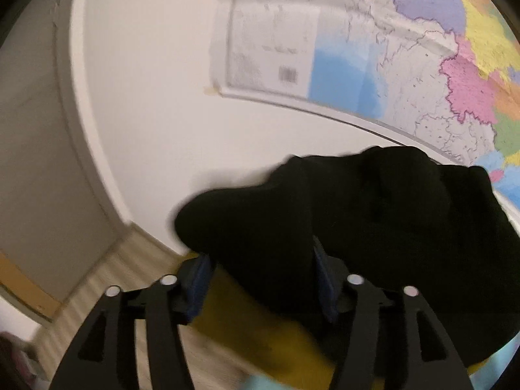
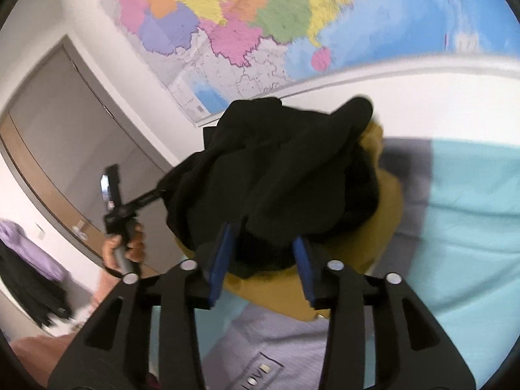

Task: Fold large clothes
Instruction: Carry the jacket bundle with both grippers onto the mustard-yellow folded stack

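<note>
A large black garment (image 1: 357, 227) hangs bunched in the air in front of a white wall. In the left wrist view it drapes between and over my left gripper (image 1: 260, 279); the blue pads (image 1: 200, 279) stand apart with cloth between them. In the right wrist view the same black garment (image 2: 279, 175) sits between the blue pads (image 2: 221, 260) of my right gripper (image 2: 263, 260), also held apart by the cloth. The left gripper's handle and the hand on it (image 2: 120, 227) show at the garment's left end.
A coloured wall map (image 2: 260, 26) hangs behind, also in the left wrist view (image 1: 406, 48). Below lie a mustard garment (image 2: 383, 227), a lilac garment (image 2: 276, 341) and a light blue cloth (image 2: 471, 227). A grey door (image 2: 65, 130) stands left; clothes (image 2: 29, 260) hang beside it.
</note>
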Available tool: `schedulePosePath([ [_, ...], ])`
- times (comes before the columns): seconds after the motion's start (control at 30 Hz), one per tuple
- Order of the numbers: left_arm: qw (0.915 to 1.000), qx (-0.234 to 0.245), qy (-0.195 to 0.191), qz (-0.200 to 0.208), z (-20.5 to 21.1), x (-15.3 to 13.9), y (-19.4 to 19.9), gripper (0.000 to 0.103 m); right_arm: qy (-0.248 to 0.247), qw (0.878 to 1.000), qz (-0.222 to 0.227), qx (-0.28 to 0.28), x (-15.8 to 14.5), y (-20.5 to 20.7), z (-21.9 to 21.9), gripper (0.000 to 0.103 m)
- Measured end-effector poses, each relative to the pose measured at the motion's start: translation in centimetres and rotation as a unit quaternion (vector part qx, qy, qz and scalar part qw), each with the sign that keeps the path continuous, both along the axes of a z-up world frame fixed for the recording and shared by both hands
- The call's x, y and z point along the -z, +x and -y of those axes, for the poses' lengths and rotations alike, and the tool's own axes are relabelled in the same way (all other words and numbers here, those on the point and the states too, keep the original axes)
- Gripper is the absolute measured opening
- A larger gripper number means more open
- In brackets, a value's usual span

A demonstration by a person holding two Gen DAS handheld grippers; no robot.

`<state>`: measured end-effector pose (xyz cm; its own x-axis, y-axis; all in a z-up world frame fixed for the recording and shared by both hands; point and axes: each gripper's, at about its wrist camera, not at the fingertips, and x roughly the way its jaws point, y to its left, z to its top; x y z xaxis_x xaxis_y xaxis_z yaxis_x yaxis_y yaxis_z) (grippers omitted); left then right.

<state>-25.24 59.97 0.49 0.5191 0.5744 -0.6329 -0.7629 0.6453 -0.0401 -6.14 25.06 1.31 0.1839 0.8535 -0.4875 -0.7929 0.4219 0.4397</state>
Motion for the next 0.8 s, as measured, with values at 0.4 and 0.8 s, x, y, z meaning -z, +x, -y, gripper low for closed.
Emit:
schedulePosePath([
  [0.4, 0.9935, 0.101, 0.04, 0.036, 6.8, -2.9, 1.6, 0.081, 0.029, 0.996, 0.088, 0.011, -4.0, 0.2, -2.7, 0.053],
  [0.8, 0.9934, 0.113, -0.023, 0.003, 6.8, 1.7, 6.6, 0.082, -0.052, 0.998, -0.021, 0.013, 3.8, 5.6, -5.7, 0.044],
])
